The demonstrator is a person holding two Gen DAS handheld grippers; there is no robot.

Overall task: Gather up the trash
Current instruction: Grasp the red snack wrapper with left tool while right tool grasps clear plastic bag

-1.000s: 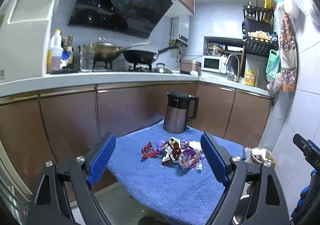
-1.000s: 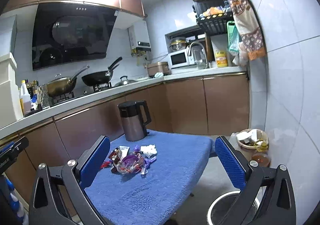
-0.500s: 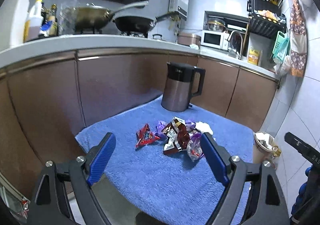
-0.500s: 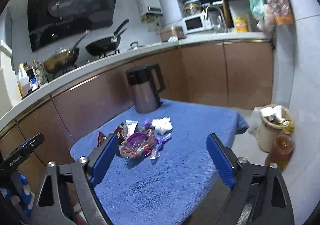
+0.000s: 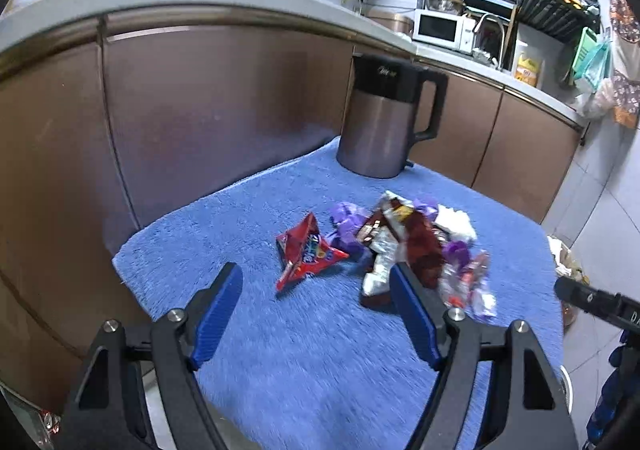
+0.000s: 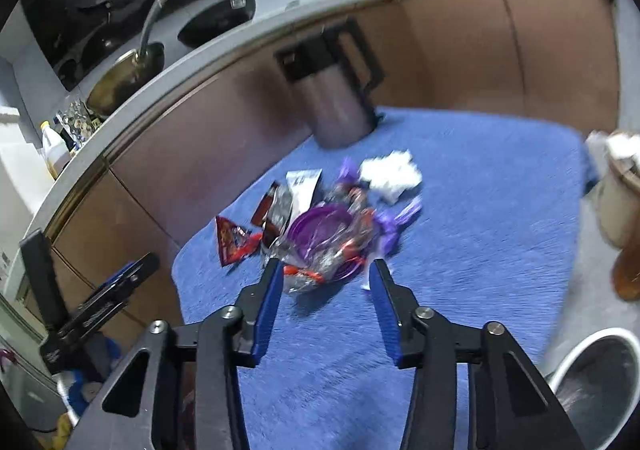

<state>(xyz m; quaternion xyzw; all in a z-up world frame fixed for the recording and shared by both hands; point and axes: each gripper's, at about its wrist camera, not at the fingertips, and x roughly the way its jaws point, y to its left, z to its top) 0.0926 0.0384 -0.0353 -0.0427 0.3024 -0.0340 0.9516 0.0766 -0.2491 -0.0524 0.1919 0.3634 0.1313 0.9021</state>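
Legible text is scarce. The black collar of the kettle carries a small pale logo, too fine to read. The red snack wrapper bears coloured lettering, blurred beyond reading. In the right wrist view a white sachet shows dark print, also unreadable. The yellow package on the far worktop has a label that cannot be made out. No numbers or signs are readable.

blue towel, red wrapper (purple bits beside), brown kettle
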